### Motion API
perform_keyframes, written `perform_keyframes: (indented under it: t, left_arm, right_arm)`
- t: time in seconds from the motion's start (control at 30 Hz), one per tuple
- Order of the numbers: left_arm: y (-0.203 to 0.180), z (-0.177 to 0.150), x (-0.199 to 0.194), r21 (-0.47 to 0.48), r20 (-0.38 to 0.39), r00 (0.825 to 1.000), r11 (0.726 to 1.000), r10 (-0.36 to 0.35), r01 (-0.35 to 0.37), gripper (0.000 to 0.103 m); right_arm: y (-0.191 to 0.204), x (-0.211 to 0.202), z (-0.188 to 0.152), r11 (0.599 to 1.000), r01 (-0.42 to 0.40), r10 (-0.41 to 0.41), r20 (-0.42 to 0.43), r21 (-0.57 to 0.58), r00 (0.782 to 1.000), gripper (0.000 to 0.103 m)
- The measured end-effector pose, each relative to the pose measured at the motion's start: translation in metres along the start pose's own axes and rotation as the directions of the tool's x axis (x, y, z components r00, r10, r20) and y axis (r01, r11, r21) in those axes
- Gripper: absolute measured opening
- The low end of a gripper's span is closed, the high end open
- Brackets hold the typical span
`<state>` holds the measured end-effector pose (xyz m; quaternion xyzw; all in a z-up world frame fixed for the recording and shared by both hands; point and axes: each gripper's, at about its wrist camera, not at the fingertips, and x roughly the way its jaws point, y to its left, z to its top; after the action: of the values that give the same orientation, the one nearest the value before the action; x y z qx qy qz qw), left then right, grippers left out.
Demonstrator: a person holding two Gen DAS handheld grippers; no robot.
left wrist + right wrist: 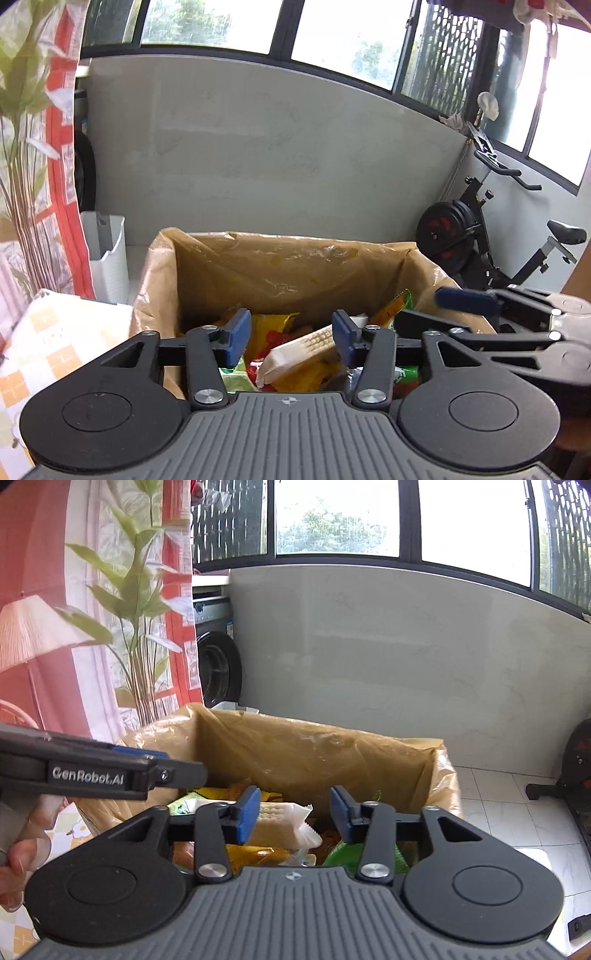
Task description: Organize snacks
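Observation:
A box lined with a tan plastic bag (280, 266) holds several snack packets. A clear-wrapped pack of pale wafers (299, 350) lies on top, over yellow, red and green packets. My left gripper (291, 338) hovers above the box's near edge, open and empty. My right gripper (461, 299) comes in from the right over the box rim. In the right wrist view the same lined box (317, 749) fills the middle, the wafer pack (277, 823) lies below my open, empty right gripper (293, 814), and my left gripper (155, 768) reaches in from the left.
A checked tablecloth (55, 339) lies left of the box. A white bin (109, 254) and a tall plant (136, 602) stand at the left, a washing machine (218, 653) behind. An exercise bike (487, 236) stands at the right on a tiled floor (513, 812).

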<state>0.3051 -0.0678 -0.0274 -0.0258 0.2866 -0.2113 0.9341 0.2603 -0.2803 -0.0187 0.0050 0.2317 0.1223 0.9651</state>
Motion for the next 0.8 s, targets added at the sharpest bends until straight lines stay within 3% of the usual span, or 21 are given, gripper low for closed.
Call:
perform_keyframes:
  t: [0.1, 0.17, 0.27, 0.47, 0.63, 0.7, 0.8]
  left_arm:
    - [0.002, 0.005, -0.015, 0.024, 0.033, 0.999, 0.999, 0.035, -0.036, 0.063]
    - [-0.001, 0.007, -0.028, 0.056, 0.072, 0.995, 0.996, 0.066, -0.070, 0.073]
    - [-0.006, 0.013, -0.046, 0.082, 0.107, 0.988, 0.989, 0.113, -0.122, 0.074]
    - [-0.012, 0.018, -0.093, 0.056, 0.188, 0.973, 0.988, 0.134, -0.147, 0.088]
    - [-0.023, 0.010, -0.124, 0.072, 0.266, 0.918, 0.943, 0.295, -0.324, 0.091]
    - [-0.026, 0.006, -0.136, 0.079, 0.292, 0.902, 0.932, 0.317, -0.353, 0.091]
    - [-0.025, 0.004, -0.155, 0.047, 0.297, 0.906, 0.943, 0.302, -0.330, 0.091]
  right_arm:
    - [-0.003, -0.016, 0.003, 1.000, -0.009, 0.009, 0.018, 0.008, 1.000, 0.083]
    - [-0.004, -0.027, 0.007, 1.000, -0.017, 0.017, 0.029, 0.009, 0.999, 0.088]
    - [-0.001, -0.044, 0.013, 1.000, 0.009, -0.010, 0.042, 0.006, 0.999, 0.095]
    - [0.010, -0.086, 0.017, 0.998, 0.060, -0.062, 0.086, 0.035, 0.994, 0.101]
    - [0.019, -0.110, 0.020, 0.996, 0.073, -0.077, 0.077, 0.050, 0.994, 0.102]
    - [0.023, -0.118, 0.021, 0.994, 0.092, -0.096, 0.074, 0.053, 0.993, 0.102]
    - [0.027, -0.131, 0.019, 0.992, 0.096, -0.102, 0.081, 0.077, 0.992, 0.102]
